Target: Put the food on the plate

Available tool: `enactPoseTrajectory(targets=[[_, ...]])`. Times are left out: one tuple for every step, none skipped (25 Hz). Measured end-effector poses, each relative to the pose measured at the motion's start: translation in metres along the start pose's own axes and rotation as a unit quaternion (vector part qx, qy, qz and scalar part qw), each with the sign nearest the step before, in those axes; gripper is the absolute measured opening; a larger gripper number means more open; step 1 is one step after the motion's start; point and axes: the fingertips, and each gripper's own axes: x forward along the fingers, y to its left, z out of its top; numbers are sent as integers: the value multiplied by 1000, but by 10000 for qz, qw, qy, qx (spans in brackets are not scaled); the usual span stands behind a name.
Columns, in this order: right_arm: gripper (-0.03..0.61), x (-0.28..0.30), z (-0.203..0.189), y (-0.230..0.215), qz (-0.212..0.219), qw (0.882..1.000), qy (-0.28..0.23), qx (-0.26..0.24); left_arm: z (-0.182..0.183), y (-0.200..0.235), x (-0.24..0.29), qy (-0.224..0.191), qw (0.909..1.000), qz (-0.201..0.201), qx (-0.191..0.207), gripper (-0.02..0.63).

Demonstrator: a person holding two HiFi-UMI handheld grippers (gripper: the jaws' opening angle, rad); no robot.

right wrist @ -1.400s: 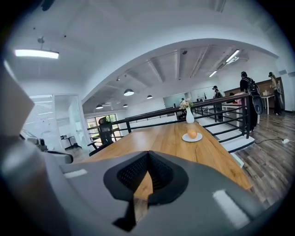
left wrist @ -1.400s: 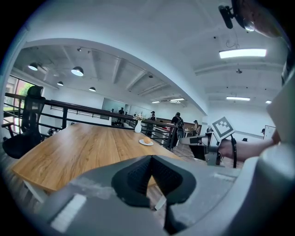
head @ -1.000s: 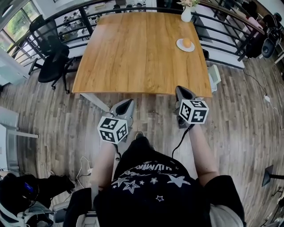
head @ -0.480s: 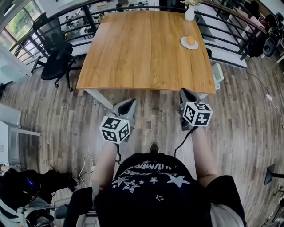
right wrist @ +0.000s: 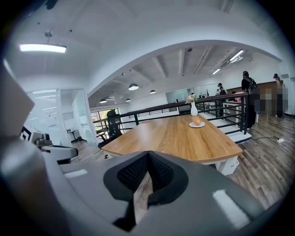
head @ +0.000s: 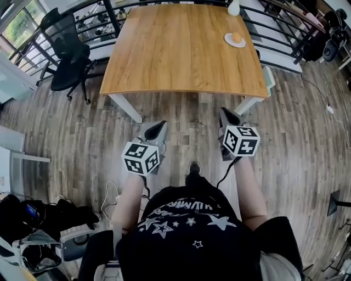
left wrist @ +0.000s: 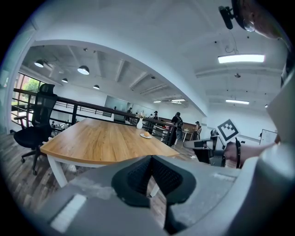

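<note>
An orange, round piece of food [head: 236, 37] lies on a small white plate [head: 228, 41] at the far right corner of the wooden table [head: 181, 49]. In the right gripper view the food [right wrist: 197, 121] and plate [right wrist: 191, 125] show far off; the left gripper view shows the plate [left wrist: 146, 136] small in the distance. Both grippers hang over the floor, short of the table's near edge. My left gripper [head: 159, 126] is shut and holds nothing, its tips [left wrist: 150, 159] closed together. My right gripper [head: 224, 113] is shut and holds nothing too, its tips [right wrist: 147, 154] meeting.
A white vase [head: 234, 7] with flowers stands behind the plate. A black office chair [head: 66, 55] sits left of the table. A dark railing [head: 285, 33] runs round the table's far and right sides. Bags and cables [head: 38, 230] lie on the floor at lower left.
The table has drifted upward and away in the head view, as the person backs off from it. Both grippers stay shut, low over the floor.
</note>
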Motion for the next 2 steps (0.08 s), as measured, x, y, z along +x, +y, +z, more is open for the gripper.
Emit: enactPoseTrajectory(targets=[[2, -5, -4, 5, 9, 10000, -7, -2, -5, -1, -7, 6, 10000, 8, -17, 2], [2, -11, -8, 10, 17, 10000, -14, -3, -10, -3, -13, 10, 10000, 15, -33, 2]])
